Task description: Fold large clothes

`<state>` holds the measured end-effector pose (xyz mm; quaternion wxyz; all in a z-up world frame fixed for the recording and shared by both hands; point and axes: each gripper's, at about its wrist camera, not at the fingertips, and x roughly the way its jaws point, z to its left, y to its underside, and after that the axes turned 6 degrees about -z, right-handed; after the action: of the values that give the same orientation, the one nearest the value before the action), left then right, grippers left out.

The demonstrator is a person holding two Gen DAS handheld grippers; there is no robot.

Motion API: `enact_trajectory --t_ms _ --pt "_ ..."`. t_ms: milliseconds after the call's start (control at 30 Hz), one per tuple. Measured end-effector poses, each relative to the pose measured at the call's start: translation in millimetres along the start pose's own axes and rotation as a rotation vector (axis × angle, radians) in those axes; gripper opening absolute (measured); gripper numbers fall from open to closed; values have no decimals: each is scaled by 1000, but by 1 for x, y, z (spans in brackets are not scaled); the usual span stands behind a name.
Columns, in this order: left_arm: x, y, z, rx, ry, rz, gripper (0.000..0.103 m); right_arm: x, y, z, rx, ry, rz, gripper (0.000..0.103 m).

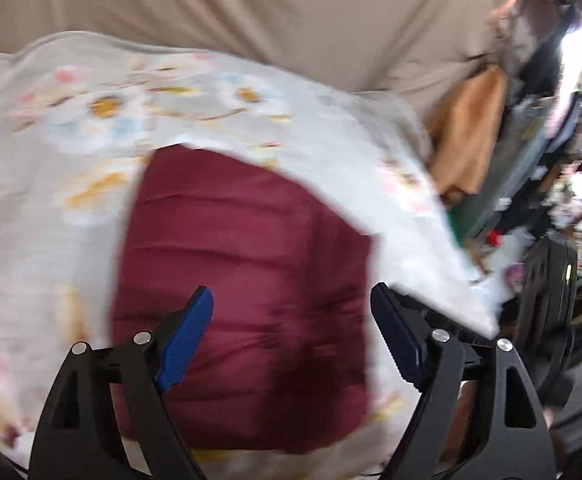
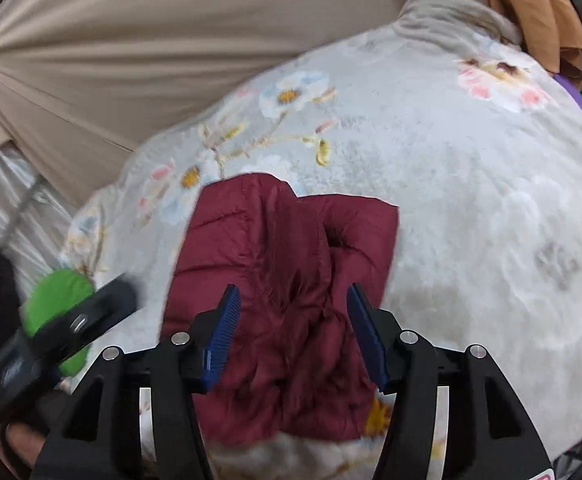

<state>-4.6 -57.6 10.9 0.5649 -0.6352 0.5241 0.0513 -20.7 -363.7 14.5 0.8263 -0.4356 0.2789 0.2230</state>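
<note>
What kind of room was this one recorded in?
Probably a lived-in bedroom: a maroon quilted jacket lies on a floral fleece blanket over a beige sheet, with cluttered belongings blurred at the side.

My left black tongs with blue ribbed pads (image 1: 291, 340) gape wide, holding nothing. My right black blue-padded tongs (image 2: 293, 336) also stand apart, empty, angled downward.

Folded jacket (image 2: 283, 280) on blanket (image 2: 471, 208), sheet (image 2: 171, 40) behind
</note>
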Motion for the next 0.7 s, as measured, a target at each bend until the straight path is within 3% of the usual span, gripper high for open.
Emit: enact_trajectory --t_ms 67,100,133,167,200,267,333,467,567,633,700 --pt "5 9 25 -44 -36 52 78 46 13 5 36 23 24 56" --pt "8 14 34 -75 -39 71 78 64 8 6 60 30 32 48" --pt "11 19 41 -98 -41 91 78 69 7 8 77 20 44 39" --pt "15 25 45 -109 -29 118 78 79 3 4 94 -8 56 19" --pt "18 30 44 -102 -26 133 77 78 2 1 102 -20 62 5" --pt "26 40 36 -49 -41 154 74 79 -4 -4 133 -72 36 3" --pt "35 47 25 -2 -44 172 70 80 -5 -9 144 -63 18 3" --pt "56 63 7 102 -57 206 70 108 12 -44 214 -15 97 1" --pt "70 70 -1 158 -95 217 71 130 20 -60 262 -32 146 0" --pt "73 71 -1 153 -109 229 72 122 13 -58 280 -19 142 4" --pt "73 69 1 145 -112 231 72 85 2 -36 181 46 66 8"
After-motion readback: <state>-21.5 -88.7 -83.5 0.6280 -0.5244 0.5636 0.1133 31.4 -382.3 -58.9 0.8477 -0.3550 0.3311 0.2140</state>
